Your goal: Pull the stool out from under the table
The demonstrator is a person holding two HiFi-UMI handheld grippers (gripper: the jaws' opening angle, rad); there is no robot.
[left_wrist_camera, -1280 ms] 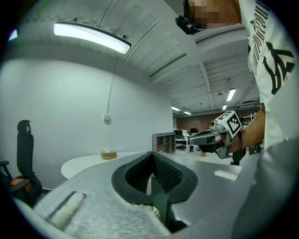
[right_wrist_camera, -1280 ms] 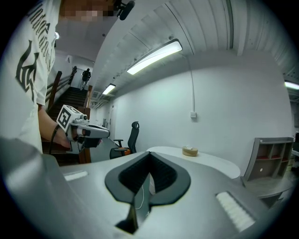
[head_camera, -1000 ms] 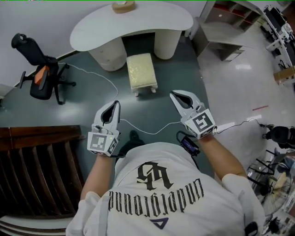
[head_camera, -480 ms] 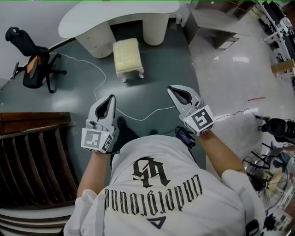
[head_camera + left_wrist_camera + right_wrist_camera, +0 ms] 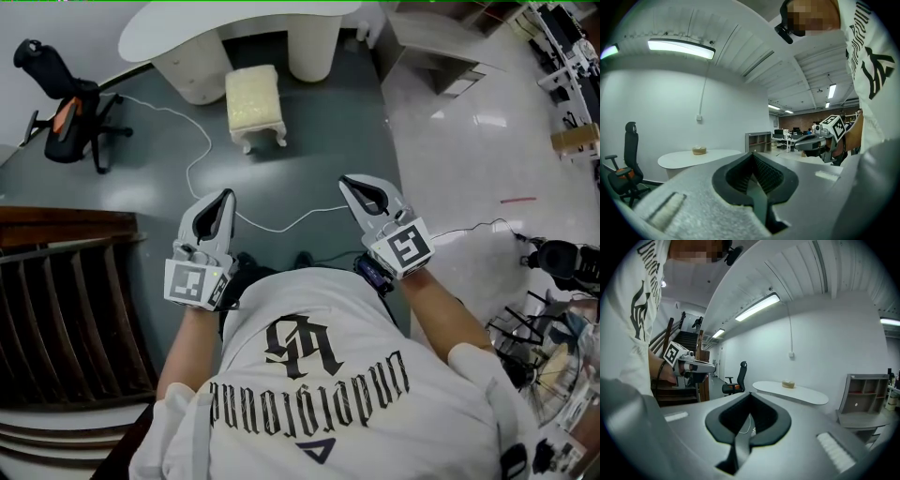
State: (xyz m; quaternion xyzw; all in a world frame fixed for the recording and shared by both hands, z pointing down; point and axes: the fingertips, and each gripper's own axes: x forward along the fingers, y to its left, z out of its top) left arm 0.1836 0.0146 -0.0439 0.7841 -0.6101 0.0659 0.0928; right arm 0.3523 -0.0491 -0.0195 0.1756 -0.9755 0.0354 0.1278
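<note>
The stool, a cream cushion on short white legs, stands on the dark floor in front of the white table, its far end between the table's two round pedestals. Both grippers hang in the air well short of it, a long stretch of floor between. My left gripper is shut and empty. My right gripper is shut and empty too. The table shows far off in the left gripper view, and again as the table in the right gripper view; the stool is hidden behind the jaws in both.
A black office chair stands at the left. A white cable snakes over the floor between me and the stool. Wooden stair rails fill the lower left. A grey shelf unit stands right of the table.
Table and stool have slid up and away in the head view as both grippers drew back from them together. Both stayed shut and empty.
</note>
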